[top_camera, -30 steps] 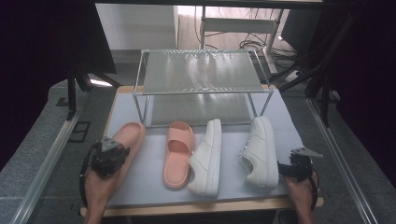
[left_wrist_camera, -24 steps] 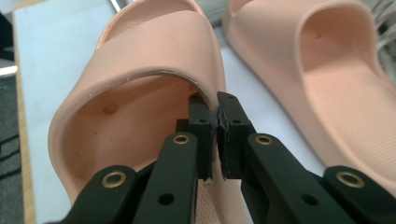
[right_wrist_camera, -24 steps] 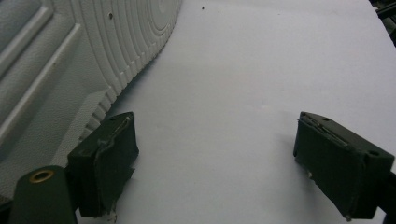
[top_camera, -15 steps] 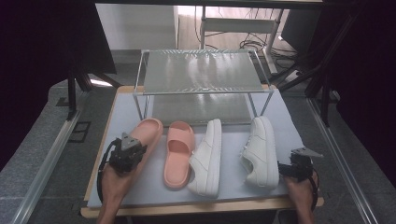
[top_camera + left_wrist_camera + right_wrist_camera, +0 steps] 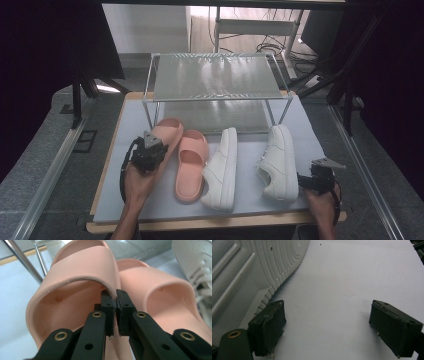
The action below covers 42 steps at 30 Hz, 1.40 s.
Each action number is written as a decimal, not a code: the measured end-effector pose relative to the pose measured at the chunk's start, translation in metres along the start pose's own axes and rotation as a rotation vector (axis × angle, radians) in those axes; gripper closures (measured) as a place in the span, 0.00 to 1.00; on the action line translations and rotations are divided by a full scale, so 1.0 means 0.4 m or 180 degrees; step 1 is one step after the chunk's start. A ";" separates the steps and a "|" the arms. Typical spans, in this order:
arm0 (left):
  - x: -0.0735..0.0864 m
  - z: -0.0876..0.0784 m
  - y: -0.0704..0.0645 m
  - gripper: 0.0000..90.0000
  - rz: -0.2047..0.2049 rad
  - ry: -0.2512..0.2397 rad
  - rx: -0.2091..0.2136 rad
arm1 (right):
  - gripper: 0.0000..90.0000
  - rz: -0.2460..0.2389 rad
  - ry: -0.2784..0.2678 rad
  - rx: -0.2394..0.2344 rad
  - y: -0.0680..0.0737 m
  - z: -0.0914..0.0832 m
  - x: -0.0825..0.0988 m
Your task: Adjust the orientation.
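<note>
Two pink slippers and two white sneakers lie on the grey mat. My left gripper [image 5: 150, 148] is shut on the inner side edge of the left pink slipper [image 5: 169, 131], whose strap [image 5: 80, 267] arches over the jaws. The slipper's side touches the other pink slipper [image 5: 190, 165], seen close up [image 5: 155, 287] in the left gripper view. My right gripper [image 5: 306, 181] stands open on the mat, its left pad beside the heel of the right white sneaker [image 5: 277, 160], sole [image 5: 249, 270] close by. Nothing is between its jaws.
A metal two-level shoe rack [image 5: 215, 75] stands at the back of the mat [image 5: 305, 130]. The second white sneaker [image 5: 222, 167] lies on its side between the pink slipper and the right sneaker. The table's front edge [image 5: 210, 222] is near both hands.
My left gripper has carried the left pink slipper to the right, from the mat's left edge up against the other slipper. The right gripper has stayed still.
</note>
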<state>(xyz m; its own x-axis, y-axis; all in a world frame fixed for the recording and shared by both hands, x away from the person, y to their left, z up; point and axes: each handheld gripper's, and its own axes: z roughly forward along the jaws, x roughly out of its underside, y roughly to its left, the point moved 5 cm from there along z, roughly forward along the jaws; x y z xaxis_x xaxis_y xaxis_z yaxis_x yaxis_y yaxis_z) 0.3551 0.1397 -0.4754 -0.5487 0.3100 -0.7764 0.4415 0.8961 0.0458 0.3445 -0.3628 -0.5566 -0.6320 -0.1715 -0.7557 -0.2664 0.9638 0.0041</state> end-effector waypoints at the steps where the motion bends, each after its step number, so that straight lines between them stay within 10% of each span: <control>1: -0.006 0.008 0.001 0.95 0.0003 -0.0002 -0.0007 | 0.15 0.0000 -0.0001 0.0000 0.000 0.000 0.000; 42: -0.112 0.283 0.052 0.94 -0.0105 0.0107 -0.0457 | 0.15 -0.0013 -0.0002 -0.0001 -0.001 0.000 0.000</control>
<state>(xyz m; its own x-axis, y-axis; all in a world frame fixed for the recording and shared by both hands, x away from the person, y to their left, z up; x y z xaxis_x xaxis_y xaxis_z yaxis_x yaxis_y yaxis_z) 0.4691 0.1087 -0.5109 -0.5857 0.2878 -0.7577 0.3180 0.9415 0.1118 0.3445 -0.3631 -0.5567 -0.6304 -0.1755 -0.7562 -0.2694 0.9630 0.0012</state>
